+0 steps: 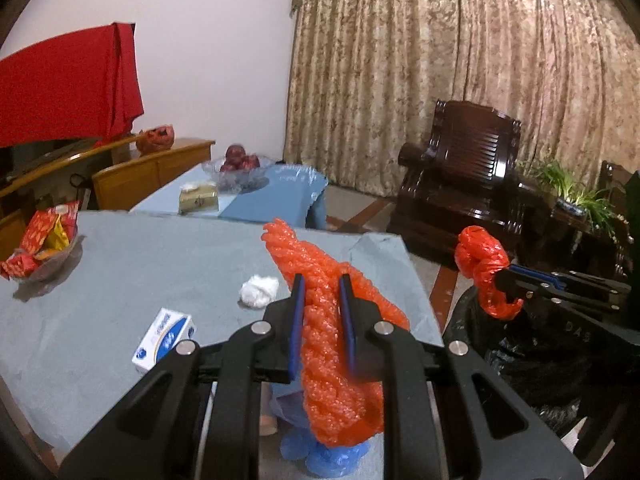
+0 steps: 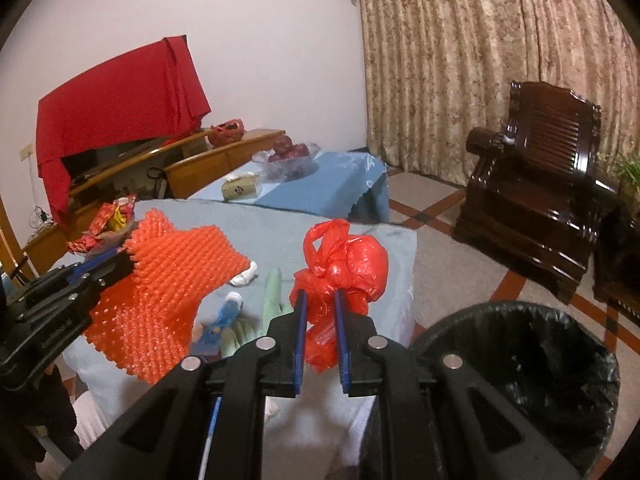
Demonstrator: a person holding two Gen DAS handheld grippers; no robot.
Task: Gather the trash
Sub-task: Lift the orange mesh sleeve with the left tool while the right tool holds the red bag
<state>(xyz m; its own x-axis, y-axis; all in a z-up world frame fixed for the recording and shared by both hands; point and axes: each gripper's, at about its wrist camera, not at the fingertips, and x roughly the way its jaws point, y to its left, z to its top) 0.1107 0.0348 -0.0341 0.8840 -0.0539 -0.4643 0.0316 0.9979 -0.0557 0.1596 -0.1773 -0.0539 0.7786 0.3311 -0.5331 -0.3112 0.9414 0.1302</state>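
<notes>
My left gripper [image 1: 322, 282] is shut on an orange foam net sleeve [image 1: 332, 360] and holds it above the grey-blue table [image 1: 120, 264]. The sleeve also shows in the right wrist view [image 2: 168, 288], with the left gripper [image 2: 124, 258] at its left side. My right gripper [image 2: 320, 298] is shut on a knotted red plastic bag [image 2: 344, 268], held near the table's right edge; the bag also shows in the left wrist view [image 1: 482, 264]. A bin with a black liner [image 2: 540, 364] stands on the floor at the lower right, below and right of the bag.
On the table lie a crumpled white tissue [image 1: 258, 290], a small blue-and-white box [image 1: 164, 334] and a bowl of red snack packets [image 1: 44, 240]. A second blue table [image 1: 248, 196] holds a fruit bowl and a tissue box. A dark wooden armchair [image 2: 536, 192] stands at the right.
</notes>
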